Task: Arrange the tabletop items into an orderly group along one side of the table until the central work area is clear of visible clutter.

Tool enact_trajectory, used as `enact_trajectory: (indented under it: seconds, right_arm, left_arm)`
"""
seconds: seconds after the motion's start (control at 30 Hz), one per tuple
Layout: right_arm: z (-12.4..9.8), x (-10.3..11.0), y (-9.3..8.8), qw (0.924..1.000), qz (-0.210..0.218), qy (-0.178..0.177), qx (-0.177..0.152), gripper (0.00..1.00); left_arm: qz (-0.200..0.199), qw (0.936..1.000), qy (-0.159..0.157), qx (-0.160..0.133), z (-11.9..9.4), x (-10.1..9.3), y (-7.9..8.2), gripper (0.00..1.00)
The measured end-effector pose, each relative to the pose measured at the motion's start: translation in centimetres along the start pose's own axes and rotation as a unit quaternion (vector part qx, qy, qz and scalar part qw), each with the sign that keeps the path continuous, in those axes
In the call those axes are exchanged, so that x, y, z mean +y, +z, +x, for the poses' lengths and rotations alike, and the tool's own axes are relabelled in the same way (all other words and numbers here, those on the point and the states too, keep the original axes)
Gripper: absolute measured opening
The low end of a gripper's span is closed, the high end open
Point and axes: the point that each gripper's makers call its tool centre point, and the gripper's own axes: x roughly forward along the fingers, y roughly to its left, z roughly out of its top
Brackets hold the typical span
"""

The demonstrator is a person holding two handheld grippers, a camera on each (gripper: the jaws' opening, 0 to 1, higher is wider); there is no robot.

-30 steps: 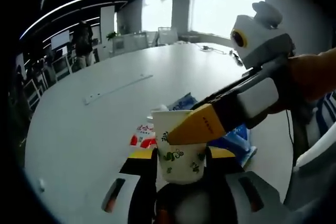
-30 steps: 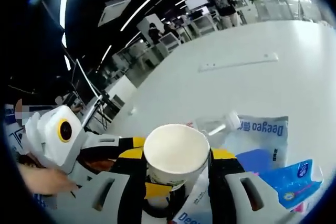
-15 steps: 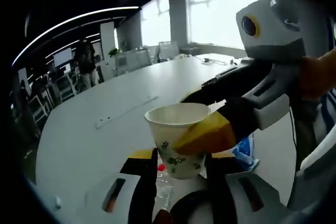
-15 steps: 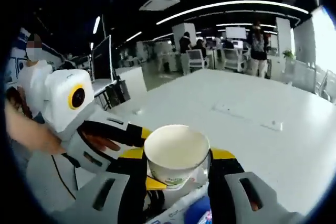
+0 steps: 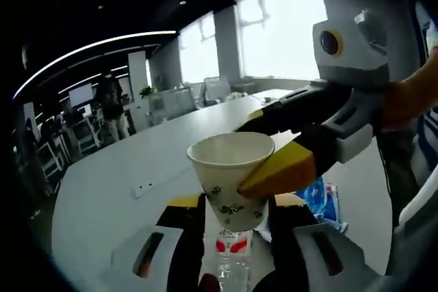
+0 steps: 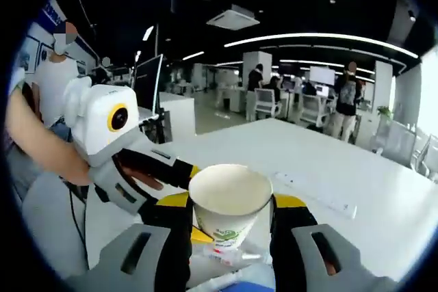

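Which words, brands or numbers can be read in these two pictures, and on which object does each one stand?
No text can be read.
Paper cup: green printed marks, not legible as words.
Bottle: red and white label, too blurred.
Blue packet: print too small.

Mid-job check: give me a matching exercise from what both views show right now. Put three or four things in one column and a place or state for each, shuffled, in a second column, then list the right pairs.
Things
1. cup
2. bottle
3. blue packet
4. strip

Places or states
A. lying flat and apart, farther out on the table
B. held up off the table, both claws on it
C. under the cup, red label showing
D. on the table beyond the right claw

Pairs: 1-B, 2-C, 3-D, 4-A

In the right gripper view the left claw comes in from the left and meets the cup.
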Motion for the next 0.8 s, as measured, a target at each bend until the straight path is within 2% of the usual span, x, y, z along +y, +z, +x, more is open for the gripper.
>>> enact_trajectory:
  seconds: [0.17,0.37,0.57,0.8]
  right_arm:
    - [1.8,-1.6,0.8,0.9994,-0.032,0.007,-0.008,0.41]
    - [3.5,-3.6,0.9,0.9989,-0.044,0.004,-0.013,0.41]
    - [4.7,-4.9,-0.4,0.9988,-0.048,0.008,-0.004,0.41]
    - [5.5,-5.3,-1.9,0.9985,-0.053,0.012,-0.002,0.41]
  left_arm:
    - [0.011,0.9999,0.002,-0.007,1.4,2.1,0.5,0.33]
    - [0.009,0.9998,0.003,-0.015,3.4,4.2,0.6,0.33]
    - [0.012,0.9999,0.003,-0.006,4.9,4.7,-0.2,0.33]
    - [0.015,0.9999,-0.003,0.006,6.0,5.1,-1.7,0.33]
